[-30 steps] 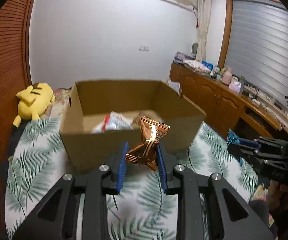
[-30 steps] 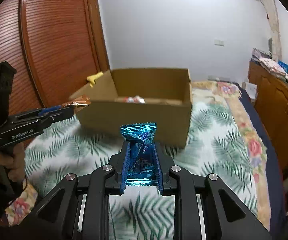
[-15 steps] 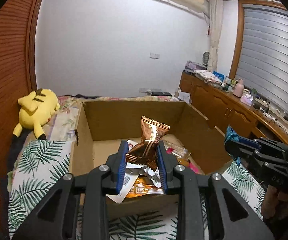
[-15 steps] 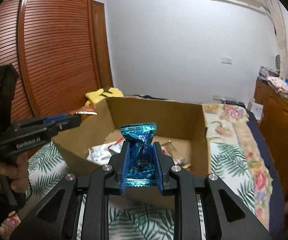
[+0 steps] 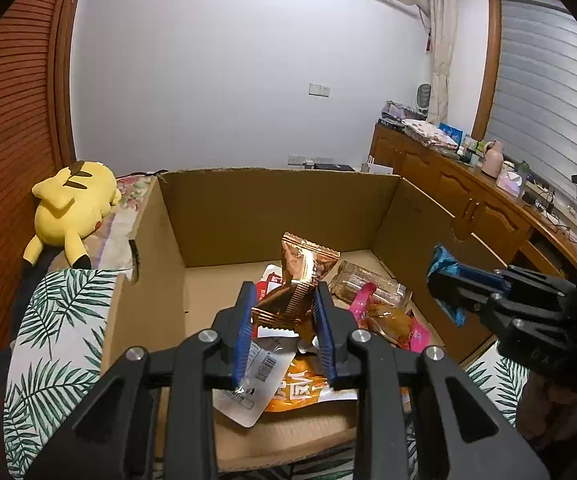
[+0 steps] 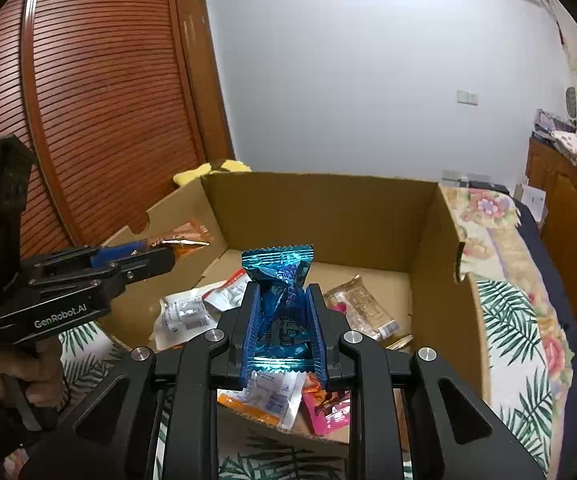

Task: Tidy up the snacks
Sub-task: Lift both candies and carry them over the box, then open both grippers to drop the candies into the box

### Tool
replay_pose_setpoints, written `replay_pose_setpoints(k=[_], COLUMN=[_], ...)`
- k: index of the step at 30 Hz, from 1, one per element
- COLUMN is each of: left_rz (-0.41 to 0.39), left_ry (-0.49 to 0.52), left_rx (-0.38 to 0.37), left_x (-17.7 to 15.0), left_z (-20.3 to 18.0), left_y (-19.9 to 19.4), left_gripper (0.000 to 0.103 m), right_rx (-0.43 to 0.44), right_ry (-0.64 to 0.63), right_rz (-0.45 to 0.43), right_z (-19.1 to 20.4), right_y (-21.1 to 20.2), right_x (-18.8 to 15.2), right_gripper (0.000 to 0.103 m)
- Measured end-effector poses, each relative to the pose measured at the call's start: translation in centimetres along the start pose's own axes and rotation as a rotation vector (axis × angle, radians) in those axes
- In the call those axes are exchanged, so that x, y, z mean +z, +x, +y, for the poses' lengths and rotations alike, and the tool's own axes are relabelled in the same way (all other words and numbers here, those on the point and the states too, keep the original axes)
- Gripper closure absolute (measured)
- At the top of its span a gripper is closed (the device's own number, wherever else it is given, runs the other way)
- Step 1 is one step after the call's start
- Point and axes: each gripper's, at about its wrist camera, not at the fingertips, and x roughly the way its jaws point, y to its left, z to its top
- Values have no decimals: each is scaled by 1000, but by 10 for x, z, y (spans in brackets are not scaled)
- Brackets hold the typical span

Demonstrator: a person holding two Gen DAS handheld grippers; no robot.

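Note:
My left gripper (image 5: 284, 300) is shut on a copper foil snack packet (image 5: 302, 276) and hangs over the near part of an open cardboard box (image 5: 272, 204). My right gripper (image 6: 281, 304) is shut on a blue foil snack packet (image 6: 278, 280), also above that box (image 6: 324, 208). Several snack packets lie on the box floor: a white pouch (image 5: 254, 376), an orange one (image 5: 300, 390), a pink one (image 5: 368, 300) and a brown bar (image 5: 368, 284). Each gripper shows in the other's view, the right gripper (image 5: 444, 280) beside the box's right wall and the left gripper (image 6: 168, 254) over its left wall.
The box sits on a bed with a palm-leaf cover (image 5: 48, 328). A yellow plush toy (image 5: 72, 204) lies at the back left by a slatted wooden wardrobe (image 6: 100, 100). A wooden sideboard (image 5: 448, 184) with clutter runs along the right. A hand (image 6: 32, 368) holds the left gripper's handle.
Both grippers moved forward from in front of the box to above its open top, each keeping hold of its packet. The box interior and its contents came into view.

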Motion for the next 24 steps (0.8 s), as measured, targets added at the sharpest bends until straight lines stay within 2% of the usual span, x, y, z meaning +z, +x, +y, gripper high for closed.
replay_pose_setpoints(k=[9, 13, 15, 24], left_rz=[22, 35, 45, 31], left_ry=[13, 15, 8, 17], left_rx=[7, 10, 18, 49], left_x=[0, 2, 3, 2], left_z=[-5, -6, -6, -11], left_y=[10, 12, 13, -16], left_gripper=[76, 68, 62, 55], right_rx=[6, 3, 5, 6], right_ry=[6, 5, 7, 21], right_rz=[19, 27, 28, 7], right_z=[2, 2, 2, 9], right_y=[6, 8, 7, -15], right_x=[-3, -3, -3, 0], right_gripper=[82, 78, 73, 71])
